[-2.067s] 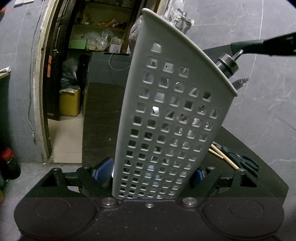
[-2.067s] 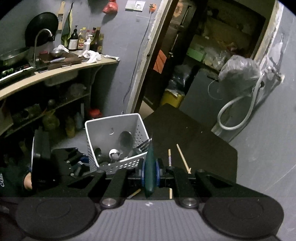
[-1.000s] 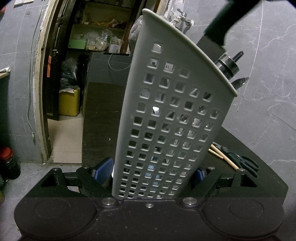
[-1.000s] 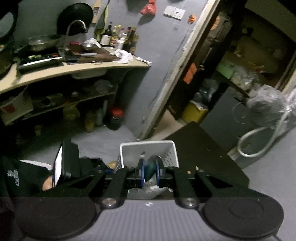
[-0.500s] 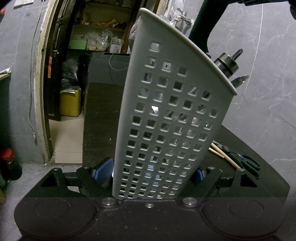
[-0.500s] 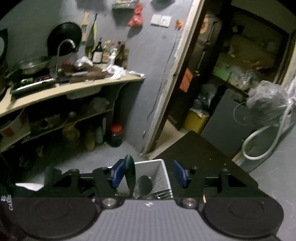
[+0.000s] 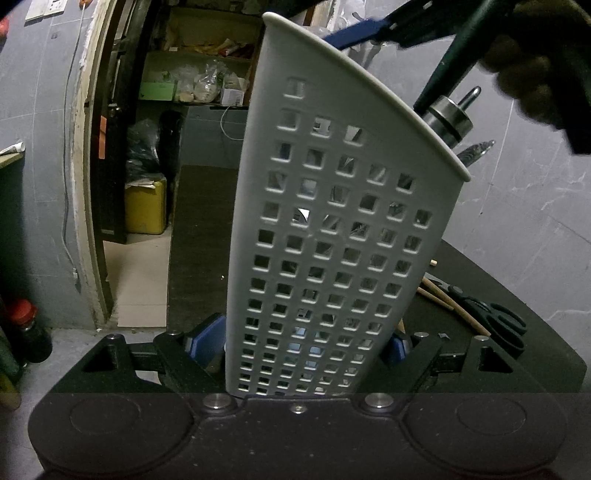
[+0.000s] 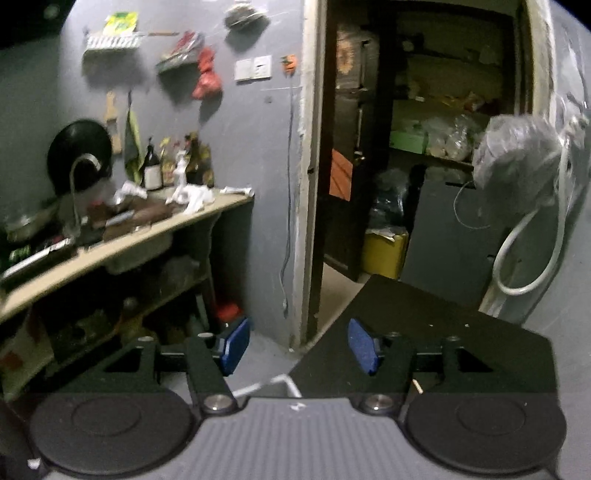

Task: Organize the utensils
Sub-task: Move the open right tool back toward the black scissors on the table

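Note:
A white perforated utensil basket (image 7: 332,240) fills the left wrist view, and my left gripper (image 7: 303,343) is shut on its lower end, blue pads against both sides. A dark green handle (image 7: 454,62), a steel-capped handle (image 7: 448,118) and a metal tip (image 7: 476,149) stick out above its rim. My right gripper (image 8: 295,350) is above and behind the basket, its jaws opening with nothing between the blue pads (image 8: 362,350). Only a corner of the basket rim (image 8: 280,382) shows below it. One right pad (image 7: 354,33) and a gloved hand (image 7: 535,74) appear over the basket.
Black scissors (image 7: 491,321) and wooden chopsticks (image 7: 443,301) lie on the black table (image 8: 443,332) to the basket's right. A cluttered counter (image 8: 147,229) stands left, with a doorway and a yellow can (image 8: 384,254) beyond. A grey wall runs along the right.
My right gripper let go of the green-handled utensil into the basket, opened wide and drew back, rolling, so the basket dropped out of its view. The left gripper and basket stayed still.

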### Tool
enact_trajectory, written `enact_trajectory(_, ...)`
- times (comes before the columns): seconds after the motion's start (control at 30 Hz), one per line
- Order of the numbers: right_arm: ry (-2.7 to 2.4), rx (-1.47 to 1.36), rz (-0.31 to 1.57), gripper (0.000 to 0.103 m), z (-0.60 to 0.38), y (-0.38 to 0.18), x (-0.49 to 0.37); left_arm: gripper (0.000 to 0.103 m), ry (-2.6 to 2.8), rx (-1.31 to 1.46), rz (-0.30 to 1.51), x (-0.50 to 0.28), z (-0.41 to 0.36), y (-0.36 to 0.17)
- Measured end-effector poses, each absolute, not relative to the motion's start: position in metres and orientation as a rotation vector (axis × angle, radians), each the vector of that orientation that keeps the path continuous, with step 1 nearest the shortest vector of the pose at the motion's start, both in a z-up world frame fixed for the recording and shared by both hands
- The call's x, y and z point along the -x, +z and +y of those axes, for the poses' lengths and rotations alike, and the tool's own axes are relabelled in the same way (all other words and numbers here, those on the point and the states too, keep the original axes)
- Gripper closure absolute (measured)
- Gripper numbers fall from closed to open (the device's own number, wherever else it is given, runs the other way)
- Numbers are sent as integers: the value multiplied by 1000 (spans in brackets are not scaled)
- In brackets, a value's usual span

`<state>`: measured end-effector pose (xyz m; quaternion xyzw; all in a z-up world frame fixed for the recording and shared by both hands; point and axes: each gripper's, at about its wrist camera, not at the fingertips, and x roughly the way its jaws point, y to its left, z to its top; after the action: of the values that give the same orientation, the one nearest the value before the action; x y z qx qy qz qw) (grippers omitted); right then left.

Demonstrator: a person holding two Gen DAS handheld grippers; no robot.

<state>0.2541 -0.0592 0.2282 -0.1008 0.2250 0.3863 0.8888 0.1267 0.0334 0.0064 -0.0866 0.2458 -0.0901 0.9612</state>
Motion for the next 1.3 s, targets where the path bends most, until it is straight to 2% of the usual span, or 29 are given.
enact_trajectory(0.17,761,159,458,35,-65,217,-274,18,-183,176,498,-127,33,6)
enact_trajectory(0.23,716,143,422,27,-76,220,-269,18,-184,179,497,-126,34,7)
enact_trajectory(0.3,655,134,374,14,-91,224,-259,18,-184,179,497,-126,33,7)
enact_trajectory(0.47,563,164,352,2,-131,222,-224,18,-184,183,495,-126,33,7)
enact_trajectory(0.67,497,14,367,0,-183,215,-186,18,-182,177,496,-126,34,6)
enact_trajectory(0.9,425,-36,374,0,-225,195,-168,17,-186,194,509,-129,35,6)
enact_trajectory(1.3,423,89,603,0,-203,73,-141,17,-184,190,507,-131,39,5)
